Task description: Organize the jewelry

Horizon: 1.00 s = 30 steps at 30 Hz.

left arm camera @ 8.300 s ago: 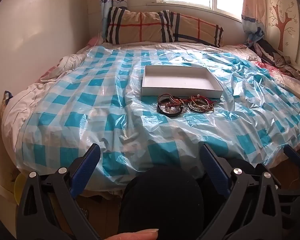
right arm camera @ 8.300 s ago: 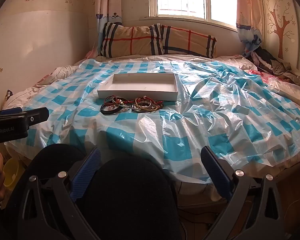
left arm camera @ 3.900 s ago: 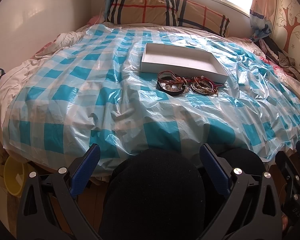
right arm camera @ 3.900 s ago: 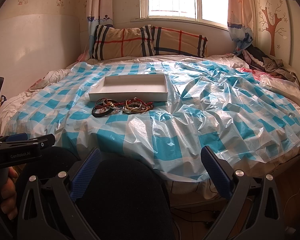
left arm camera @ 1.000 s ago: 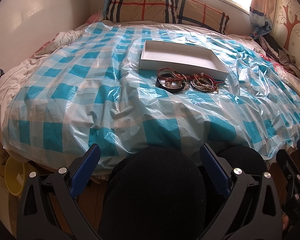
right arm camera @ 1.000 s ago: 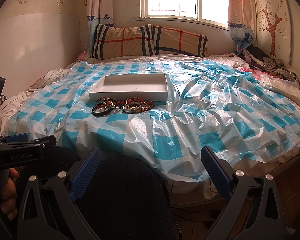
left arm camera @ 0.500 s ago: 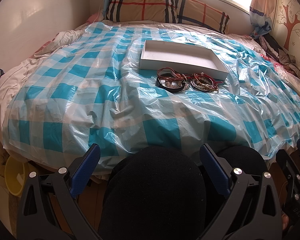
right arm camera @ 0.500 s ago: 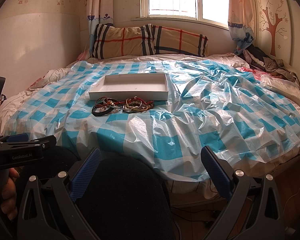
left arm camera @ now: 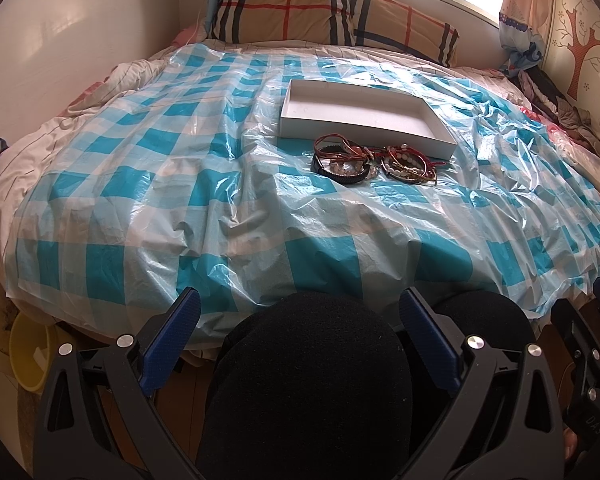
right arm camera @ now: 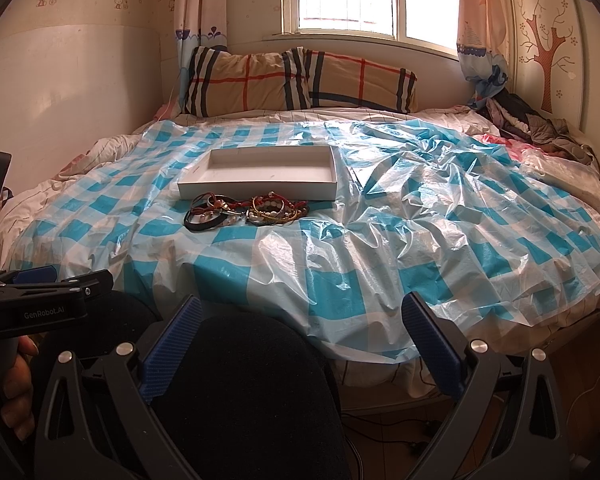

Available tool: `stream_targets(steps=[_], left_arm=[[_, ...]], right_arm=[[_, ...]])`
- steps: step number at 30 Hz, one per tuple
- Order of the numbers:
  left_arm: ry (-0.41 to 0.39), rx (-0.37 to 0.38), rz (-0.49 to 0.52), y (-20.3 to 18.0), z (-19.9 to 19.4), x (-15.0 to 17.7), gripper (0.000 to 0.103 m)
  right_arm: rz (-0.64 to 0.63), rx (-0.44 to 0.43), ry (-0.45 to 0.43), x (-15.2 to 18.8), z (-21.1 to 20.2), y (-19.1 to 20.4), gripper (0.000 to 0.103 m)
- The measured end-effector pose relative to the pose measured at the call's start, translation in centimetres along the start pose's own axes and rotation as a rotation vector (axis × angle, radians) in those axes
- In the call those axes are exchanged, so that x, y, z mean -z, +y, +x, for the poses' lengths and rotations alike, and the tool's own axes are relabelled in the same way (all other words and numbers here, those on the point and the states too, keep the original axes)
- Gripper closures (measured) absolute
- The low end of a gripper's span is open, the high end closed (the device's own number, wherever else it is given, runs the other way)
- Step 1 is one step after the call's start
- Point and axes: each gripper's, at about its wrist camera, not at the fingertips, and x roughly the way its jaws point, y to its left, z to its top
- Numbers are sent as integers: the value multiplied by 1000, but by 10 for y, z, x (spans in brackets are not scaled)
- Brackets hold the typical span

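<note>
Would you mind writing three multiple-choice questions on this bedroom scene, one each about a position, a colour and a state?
1. Where do the bracelets lie?
A. Inside the white box
B. On the checked sheet, just in front of the white box
C. On the pillows

2. What colour are the squares on the plastic sheet besides white?
A. Red
B. Green
C. Blue

3. How does the left gripper stand?
A. Open, holding nothing
B. Shut on a bracelet
C. Shut on the box

Answers:
1 B: the pile rests on the sheet against the near wall of the white box, whose floor is bare.
2 C: the sheet shows blue and white checks in both views.
3 A: its blue pads are wide apart at the near edge of the bed, with nothing between them; the right gripper looks the same.
</note>
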Motion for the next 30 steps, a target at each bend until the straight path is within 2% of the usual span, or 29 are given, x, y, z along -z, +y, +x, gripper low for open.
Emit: stream_targets(steps=[23, 30], left_arm=[[3, 2, -2, 0, 0, -1, 8], [-7, -5, -10, -1, -5, 6, 8]], right_arm=[[-2, 1, 0, -1, 0, 1, 7], [-2, 4, -23, -1, -5, -3, 7]])
